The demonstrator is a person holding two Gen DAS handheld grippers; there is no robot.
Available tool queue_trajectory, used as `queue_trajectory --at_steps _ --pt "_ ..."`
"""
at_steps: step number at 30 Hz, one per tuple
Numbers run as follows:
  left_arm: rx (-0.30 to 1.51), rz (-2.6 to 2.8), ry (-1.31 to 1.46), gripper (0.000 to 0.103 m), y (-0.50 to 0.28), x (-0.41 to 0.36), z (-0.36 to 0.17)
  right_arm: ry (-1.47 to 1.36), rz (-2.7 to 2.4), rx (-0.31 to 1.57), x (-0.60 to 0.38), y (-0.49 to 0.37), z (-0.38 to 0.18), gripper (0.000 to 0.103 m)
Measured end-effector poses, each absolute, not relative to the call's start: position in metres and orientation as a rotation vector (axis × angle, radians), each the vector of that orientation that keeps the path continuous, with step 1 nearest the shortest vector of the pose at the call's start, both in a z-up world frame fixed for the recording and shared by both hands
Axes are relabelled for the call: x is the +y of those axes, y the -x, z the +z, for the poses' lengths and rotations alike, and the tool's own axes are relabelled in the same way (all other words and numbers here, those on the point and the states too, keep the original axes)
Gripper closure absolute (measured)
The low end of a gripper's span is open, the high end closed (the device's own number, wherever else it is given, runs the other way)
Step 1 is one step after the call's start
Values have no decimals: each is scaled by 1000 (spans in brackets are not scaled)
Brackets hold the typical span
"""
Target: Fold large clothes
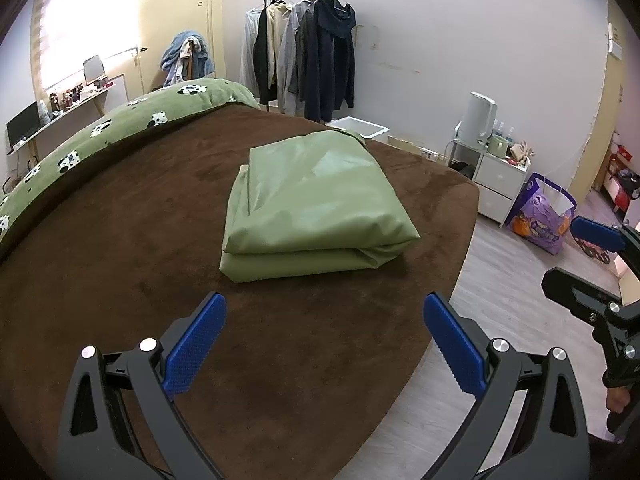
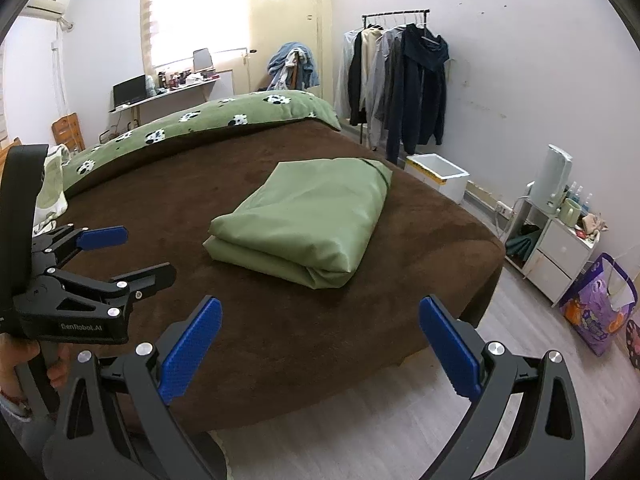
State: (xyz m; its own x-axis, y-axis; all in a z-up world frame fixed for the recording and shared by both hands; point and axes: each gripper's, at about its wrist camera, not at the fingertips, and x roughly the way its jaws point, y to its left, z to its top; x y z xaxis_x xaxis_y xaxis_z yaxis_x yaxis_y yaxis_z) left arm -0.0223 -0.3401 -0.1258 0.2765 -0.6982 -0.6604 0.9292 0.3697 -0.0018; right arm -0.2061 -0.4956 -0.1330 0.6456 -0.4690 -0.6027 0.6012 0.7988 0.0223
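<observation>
A light green garment [image 1: 316,204] lies folded into a thick rectangle on the brown bed cover [image 1: 120,240]. My left gripper [image 1: 324,320] is open and empty, held above the bed just short of the garment's near edge. My right gripper [image 2: 320,324] is open and empty, near the bed's front corner, with the folded garment [image 2: 308,216] ahead of it. The left gripper also shows at the left of the right wrist view [image 2: 120,252]. The right gripper shows at the right edge of the left wrist view [image 1: 576,260].
A green panda-print duvet [image 1: 120,120] lies along the bed's far side. A clothes rack [image 1: 308,56] with hanging coats stands by the wall. A white box [image 2: 436,176], a white bedside cabinet [image 2: 560,248] and a purple bag [image 2: 596,304] stand on the floor at the right.
</observation>
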Motion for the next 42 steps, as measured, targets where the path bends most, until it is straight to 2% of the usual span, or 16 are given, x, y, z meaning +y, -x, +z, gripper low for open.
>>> queue_trajectory --at_steps 42 --pt "594 -1094 -428 6 26 -324 -120 -229 -577 632 -493 198 -136 6"
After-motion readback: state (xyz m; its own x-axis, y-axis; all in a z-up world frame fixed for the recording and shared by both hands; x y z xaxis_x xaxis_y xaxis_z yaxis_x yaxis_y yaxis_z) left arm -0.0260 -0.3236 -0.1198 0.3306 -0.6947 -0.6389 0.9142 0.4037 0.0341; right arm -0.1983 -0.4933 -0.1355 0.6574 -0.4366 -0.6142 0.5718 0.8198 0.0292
